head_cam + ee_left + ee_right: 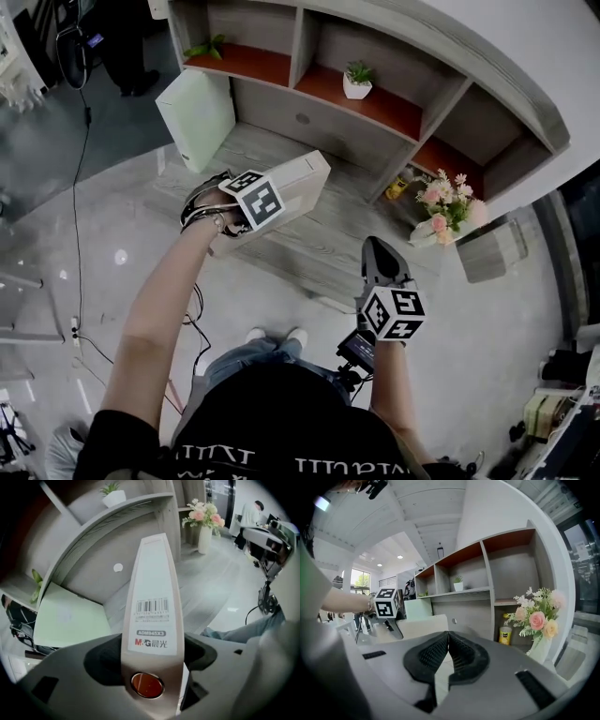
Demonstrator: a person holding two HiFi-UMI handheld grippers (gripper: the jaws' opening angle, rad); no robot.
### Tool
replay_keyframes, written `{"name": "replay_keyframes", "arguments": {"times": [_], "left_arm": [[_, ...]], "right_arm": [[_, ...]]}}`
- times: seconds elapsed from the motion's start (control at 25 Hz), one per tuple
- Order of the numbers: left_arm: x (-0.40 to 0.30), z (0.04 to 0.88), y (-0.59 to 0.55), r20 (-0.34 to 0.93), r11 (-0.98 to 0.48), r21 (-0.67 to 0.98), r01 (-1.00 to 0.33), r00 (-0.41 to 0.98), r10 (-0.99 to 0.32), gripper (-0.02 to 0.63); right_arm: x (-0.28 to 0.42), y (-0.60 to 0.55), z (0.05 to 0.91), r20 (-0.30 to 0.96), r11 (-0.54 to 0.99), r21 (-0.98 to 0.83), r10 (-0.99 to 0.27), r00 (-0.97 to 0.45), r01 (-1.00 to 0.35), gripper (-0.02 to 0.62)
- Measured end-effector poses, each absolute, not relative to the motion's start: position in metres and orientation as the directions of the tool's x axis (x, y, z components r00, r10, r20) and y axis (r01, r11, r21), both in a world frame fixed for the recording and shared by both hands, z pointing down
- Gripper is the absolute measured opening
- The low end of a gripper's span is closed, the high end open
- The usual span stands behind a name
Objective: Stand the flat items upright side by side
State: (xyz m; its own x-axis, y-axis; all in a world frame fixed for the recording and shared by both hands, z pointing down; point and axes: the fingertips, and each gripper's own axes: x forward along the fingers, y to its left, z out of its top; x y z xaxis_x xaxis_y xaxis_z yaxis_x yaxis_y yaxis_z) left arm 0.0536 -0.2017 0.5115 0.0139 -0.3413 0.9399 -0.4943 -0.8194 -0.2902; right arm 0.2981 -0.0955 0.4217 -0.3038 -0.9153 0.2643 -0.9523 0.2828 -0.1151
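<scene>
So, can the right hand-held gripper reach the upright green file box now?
Probably not directly: the beige file box, held by the left hand-held gripper, hangs between the right hand-held gripper and the green file box.

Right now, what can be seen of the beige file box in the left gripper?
Slim beige file box, plastic-looking. Its narrow spine carries a white barcode label and a round orange ring. The left gripper is shut on the spine's near end, holding the box tilted over the grey ledge, beside the pale green box.
</scene>
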Motion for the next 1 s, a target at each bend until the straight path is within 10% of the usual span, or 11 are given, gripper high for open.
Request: {"name": "replay_keyframes", "arguments": {"times": [0.56, 1.0], "left_arm": [[0.112, 0.495, -0.211, 0.955, -0.894, -0.227, -0.385, 0.09, -0.281, 0.408], [0.127, 0.505, -0.23, 0.941, -0.857, -0.281, -0.433, 0.052, -0.335, 0.314]], "right_arm": [[0.341, -0.075, 0.421, 0.263, 0.23, -0.119, -0.931, -0.254, -0.966, 0.015], [0.372, -0.066, 0.426, 0.258, 0.238, -0.126, -0.929, -0.264, -0.963, 0.015]]}}
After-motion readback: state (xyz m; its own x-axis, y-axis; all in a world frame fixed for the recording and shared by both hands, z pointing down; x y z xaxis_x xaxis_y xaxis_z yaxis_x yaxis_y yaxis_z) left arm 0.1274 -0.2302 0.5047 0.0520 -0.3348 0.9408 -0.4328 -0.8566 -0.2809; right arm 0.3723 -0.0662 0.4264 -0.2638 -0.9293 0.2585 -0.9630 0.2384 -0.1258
